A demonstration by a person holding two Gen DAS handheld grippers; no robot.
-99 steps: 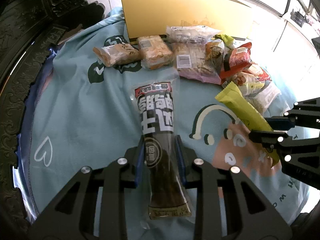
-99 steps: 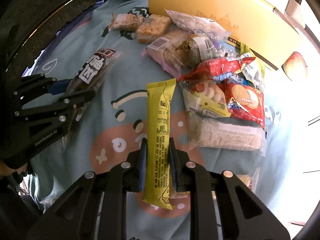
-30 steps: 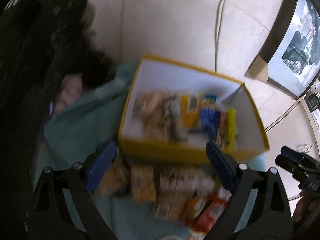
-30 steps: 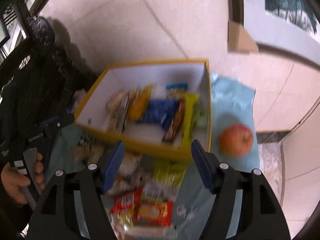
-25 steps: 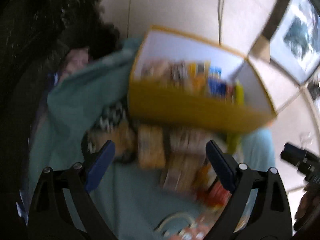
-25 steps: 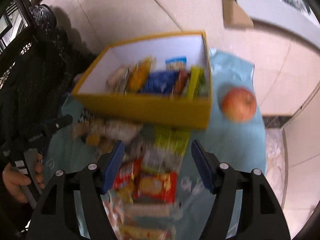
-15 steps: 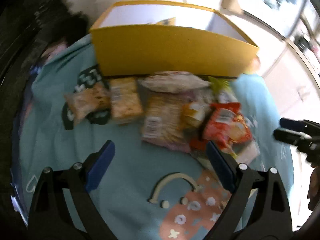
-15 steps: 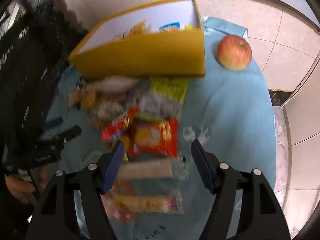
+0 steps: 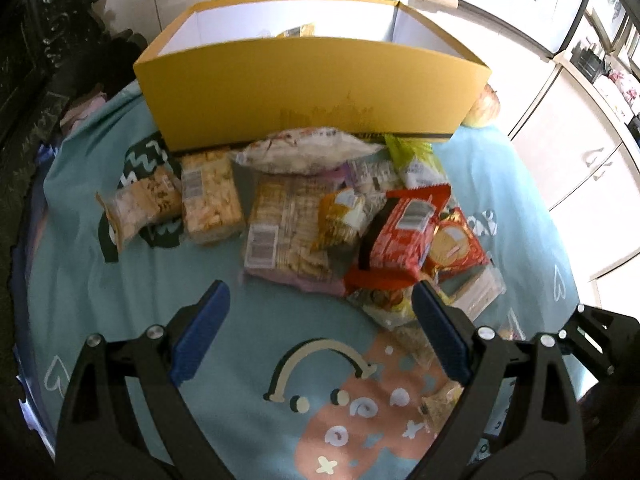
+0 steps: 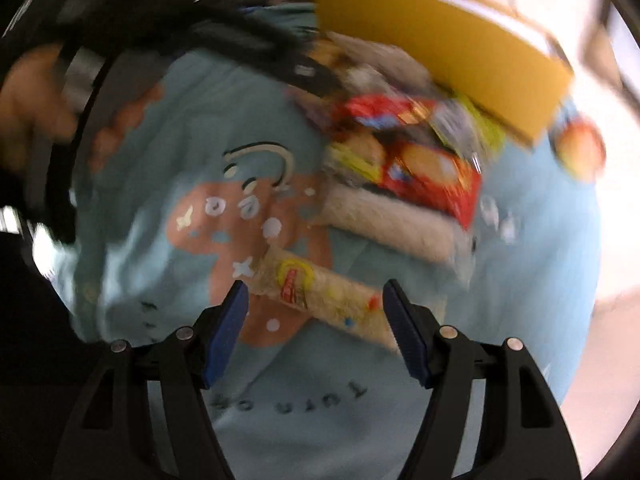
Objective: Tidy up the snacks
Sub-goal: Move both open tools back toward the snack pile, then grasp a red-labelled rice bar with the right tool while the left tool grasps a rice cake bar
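1. Both tongs are spread wide and hold nothing: the left gripper (image 9: 320, 336) and the right gripper (image 10: 316, 320).
2. Many snacks (image 9: 320, 216) lie piled on the blue cloth (image 9: 100, 300), right beside the yellow box (image 9: 312, 88).
3. One pale snack bar (image 10: 320, 292) lies near the right tips.

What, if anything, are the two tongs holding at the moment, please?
Nothing. The left tongs and right tongs both stand open and empty above the cloth.
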